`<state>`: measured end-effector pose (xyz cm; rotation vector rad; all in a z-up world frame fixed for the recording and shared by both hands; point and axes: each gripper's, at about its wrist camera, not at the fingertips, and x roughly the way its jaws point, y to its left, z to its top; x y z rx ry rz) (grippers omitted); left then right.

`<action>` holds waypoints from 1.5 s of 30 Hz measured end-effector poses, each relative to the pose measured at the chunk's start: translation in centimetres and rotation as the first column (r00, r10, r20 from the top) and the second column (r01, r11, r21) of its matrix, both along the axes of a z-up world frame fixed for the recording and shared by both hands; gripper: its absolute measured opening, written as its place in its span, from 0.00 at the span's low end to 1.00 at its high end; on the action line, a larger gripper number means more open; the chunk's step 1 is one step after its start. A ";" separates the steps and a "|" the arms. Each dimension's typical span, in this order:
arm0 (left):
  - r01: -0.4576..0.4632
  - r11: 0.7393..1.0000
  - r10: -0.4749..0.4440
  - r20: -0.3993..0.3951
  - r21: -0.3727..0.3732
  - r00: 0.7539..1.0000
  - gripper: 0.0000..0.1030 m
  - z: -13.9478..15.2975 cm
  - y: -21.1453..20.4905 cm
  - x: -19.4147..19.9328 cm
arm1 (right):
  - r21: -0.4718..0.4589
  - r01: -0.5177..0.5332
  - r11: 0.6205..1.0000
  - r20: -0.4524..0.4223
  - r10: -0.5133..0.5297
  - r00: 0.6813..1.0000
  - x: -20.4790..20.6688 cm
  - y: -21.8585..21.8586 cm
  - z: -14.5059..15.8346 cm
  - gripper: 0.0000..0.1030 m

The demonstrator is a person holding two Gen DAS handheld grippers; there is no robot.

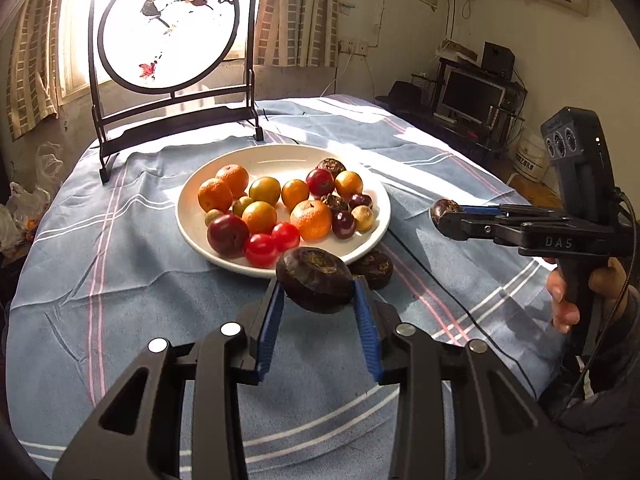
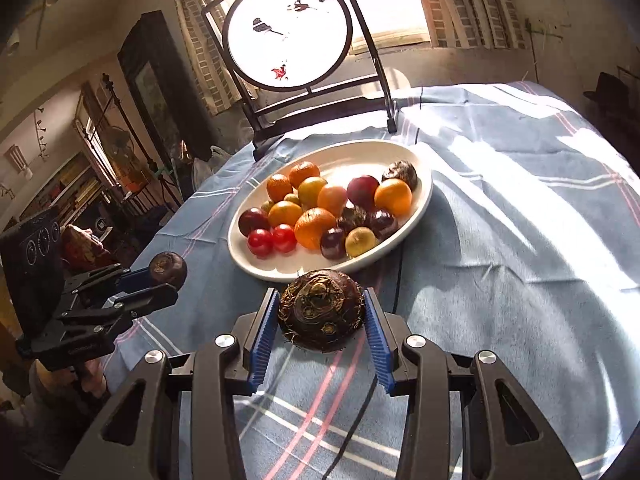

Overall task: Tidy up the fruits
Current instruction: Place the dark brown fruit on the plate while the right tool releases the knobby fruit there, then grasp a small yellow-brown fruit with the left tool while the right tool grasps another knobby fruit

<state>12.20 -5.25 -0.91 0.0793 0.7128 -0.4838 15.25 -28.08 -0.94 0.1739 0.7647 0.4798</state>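
A white plate [image 1: 224,248] on the blue striped cloth holds several oranges, red plums, cherry tomatoes and dark water chestnuts; it also shows in the right wrist view [image 2: 420,204]. My left gripper [image 1: 318,284] is shut on a dark water chestnut [image 1: 314,278] just above the plate's near rim. My right gripper [image 2: 322,312] is shut on another water chestnut [image 2: 322,312], held near the plate's front edge. In the left wrist view the right gripper [image 1: 444,214] sits right of the plate. One loose water chestnut [image 1: 376,268] lies on the cloth by the plate.
A round painted screen on a black stand [image 1: 168,28] stands behind the plate at the table's far edge. A black cable [image 2: 360,412] runs across the cloth under my right gripper. Plastic bags [image 1: 24,208] lie off the table's left side.
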 end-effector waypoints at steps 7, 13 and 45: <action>-0.023 1.000 0.023 -0.036 0.014 0.999 0.35 0.2 -1.9 7.3 | -0.024 0.028 0.999 -0.014 -0.028 1.000 7.3 2.5 1.2 0.41; -0.076 0.996 0.071 -0.090 -0.049 0.993 0.58 -0.5 -0.9 10.1 | -0.029 0.072 0.997 -0.047 -0.073 0.996 9.7 2.8 0.2 0.49; 0.107 0.989 -0.093 -0.135 0.104 0.987 0.25 -5.2 -5.4 2.6 | -0.033 0.034 0.999 -0.093 -0.037 0.995 -0.7 -1.2 -4.9 0.51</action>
